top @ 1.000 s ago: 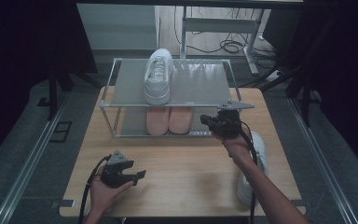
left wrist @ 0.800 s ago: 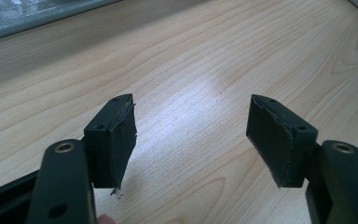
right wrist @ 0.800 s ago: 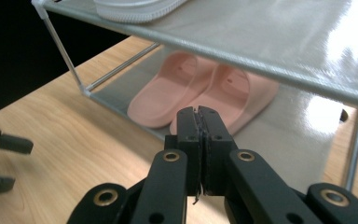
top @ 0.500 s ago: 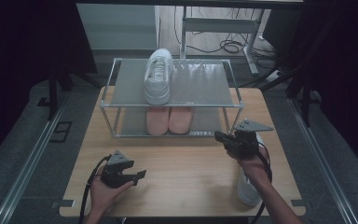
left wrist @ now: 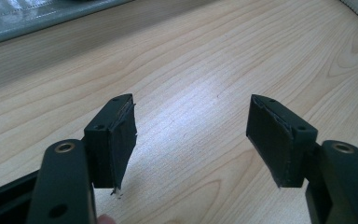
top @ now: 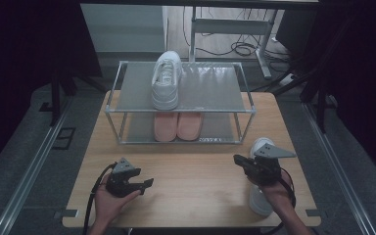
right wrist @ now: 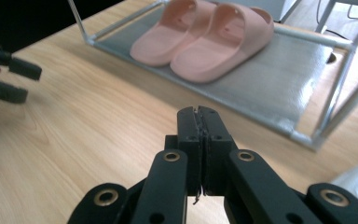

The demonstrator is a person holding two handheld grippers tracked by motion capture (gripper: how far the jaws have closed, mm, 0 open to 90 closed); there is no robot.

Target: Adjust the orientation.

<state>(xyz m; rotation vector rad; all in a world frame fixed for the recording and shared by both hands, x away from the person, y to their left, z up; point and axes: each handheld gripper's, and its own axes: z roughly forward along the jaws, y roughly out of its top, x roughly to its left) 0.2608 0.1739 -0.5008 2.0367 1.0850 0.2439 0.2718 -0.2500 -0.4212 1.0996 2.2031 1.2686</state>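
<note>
Pulled back from the metal-framed shoe rack toward the near right corner of the light wooden table: right gripper, now low over the loose white sneaker lying there.

Left to right: left gripper parked near the front edge, jaws wide with nothing between, probably just waiting. Matching white sneaker up top on the rack, pink slides below, so looks like pairing up. Right gripper pinched shut and empty, needs opening before any grab.
</note>
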